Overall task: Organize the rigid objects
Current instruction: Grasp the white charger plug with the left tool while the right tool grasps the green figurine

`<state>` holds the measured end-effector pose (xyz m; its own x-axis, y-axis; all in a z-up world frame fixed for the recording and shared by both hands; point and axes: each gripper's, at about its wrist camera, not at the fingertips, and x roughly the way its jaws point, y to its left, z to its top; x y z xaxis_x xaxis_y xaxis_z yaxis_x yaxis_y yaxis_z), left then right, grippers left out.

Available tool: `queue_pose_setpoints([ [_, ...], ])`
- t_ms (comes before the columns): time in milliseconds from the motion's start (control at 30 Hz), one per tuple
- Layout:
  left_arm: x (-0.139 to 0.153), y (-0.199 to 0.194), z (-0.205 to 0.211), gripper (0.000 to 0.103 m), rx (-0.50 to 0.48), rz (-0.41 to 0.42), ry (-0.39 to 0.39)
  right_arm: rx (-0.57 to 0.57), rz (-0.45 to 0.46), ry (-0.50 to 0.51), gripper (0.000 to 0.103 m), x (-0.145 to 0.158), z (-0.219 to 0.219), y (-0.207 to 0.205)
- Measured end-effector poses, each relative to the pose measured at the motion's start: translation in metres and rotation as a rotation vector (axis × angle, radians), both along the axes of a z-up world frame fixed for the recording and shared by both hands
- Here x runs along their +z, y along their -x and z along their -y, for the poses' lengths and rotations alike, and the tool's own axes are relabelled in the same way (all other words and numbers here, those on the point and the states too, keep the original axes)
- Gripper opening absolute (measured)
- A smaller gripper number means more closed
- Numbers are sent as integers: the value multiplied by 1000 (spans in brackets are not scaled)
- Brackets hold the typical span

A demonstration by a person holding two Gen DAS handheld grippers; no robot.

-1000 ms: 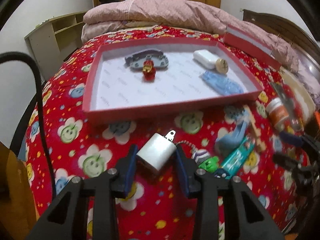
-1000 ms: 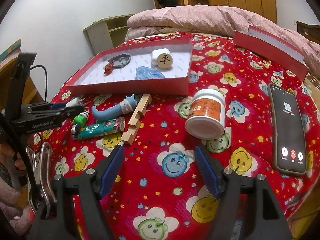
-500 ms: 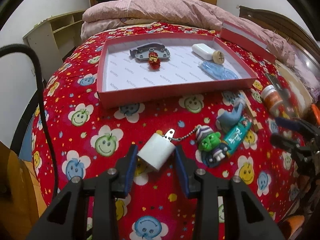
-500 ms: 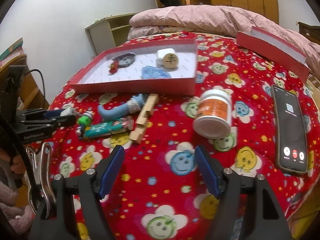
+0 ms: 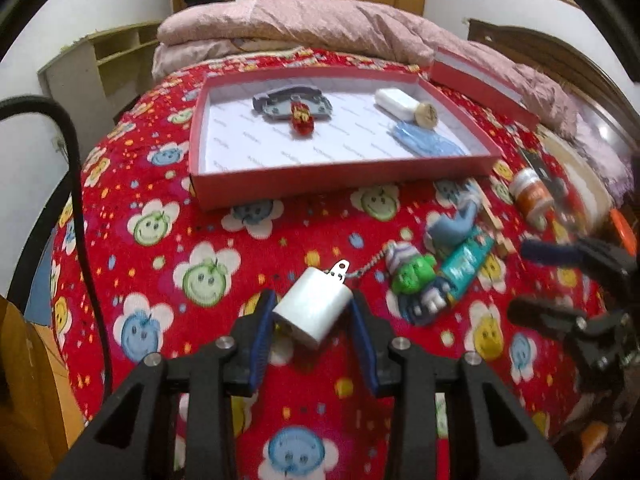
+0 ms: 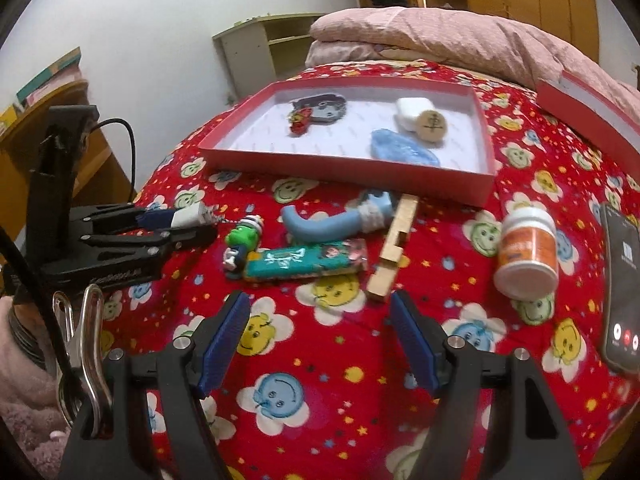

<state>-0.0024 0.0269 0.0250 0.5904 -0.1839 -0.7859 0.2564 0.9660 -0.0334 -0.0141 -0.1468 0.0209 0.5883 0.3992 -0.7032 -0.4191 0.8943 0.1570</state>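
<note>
The left tongs [image 5: 312,316] grip a white rectangular plastic charger block [image 5: 313,309] between their blue pads, with the block tilted. A thin metal bead chain [image 5: 370,264] runs from the block's metal tab to a green frog-like figurine with a striped cap [image 5: 412,274], which lies on the red flower-print bedspread [image 5: 168,240].

The right tongs [image 6: 320,330] stand wide apart with nothing between the pads, above the bedspread.

Landmark: the shallow red cardboard tray with a white floor [image 5: 336,182].

- Inside the tray: a grey flat plastic part [image 5: 280,102], a small red figurine [image 5: 301,118] against it, a white rounded case [image 5: 394,101], a round wooden chess piece [image 5: 427,114] touching that case, and a clear blue plastic piece [image 5: 426,142].
- In front of the tray, on the bedspread: a curved blue-grey handle-shaped object [image 6: 332,222], a pale notched wooden block [image 6: 394,250], and a flat teal printed packet [image 6: 306,262]. The green figurine lies just beside the packet.
- To the right of the tray's front corner: a white pill bottle with an orange label [image 6: 526,254], lying tilted, and beyond it a black smartphone with a lit screen [image 6: 624,292].
- Behind the tray, to the right: a red cardboard box lid [image 6: 588,104], near a folded pink quilt [image 6: 440,32].
</note>
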Motion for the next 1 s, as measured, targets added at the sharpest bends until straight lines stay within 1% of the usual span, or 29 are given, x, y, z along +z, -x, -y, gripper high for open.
queue_pose_setpoints([
  [133,3,10,-7,38,2,-44,-33,27,9,12,74,3,-9,-1],
  [300,1,24,-18,38,23,-49,-45,56,11,7,74,6,-18,-4],
  [333,0,26,-20,38,29,-49,-42,61,10,4,72,7,-20,-5],
  [367,0,27,-23,38,37,-50,-32,73,8,0,67,8,-24,-7],
  [433,0,27,-29,38,59,-47,-7,99,11,2,61,11,-32,-8],
  [533,1,27,-33,38,79,-41,11,140,24,8,58,16,-48,-11],
  [667,0,27,-35,38,92,-36,27,166,20,21,50,13,-66,-19],
  [900,-1,26,-37,38,116,-32,48,162,8,56,47,3,-80,-35],
  [1000,-1,24,-38,38,130,-32,47,154,-16,53,46,-4,-81,-40],
])
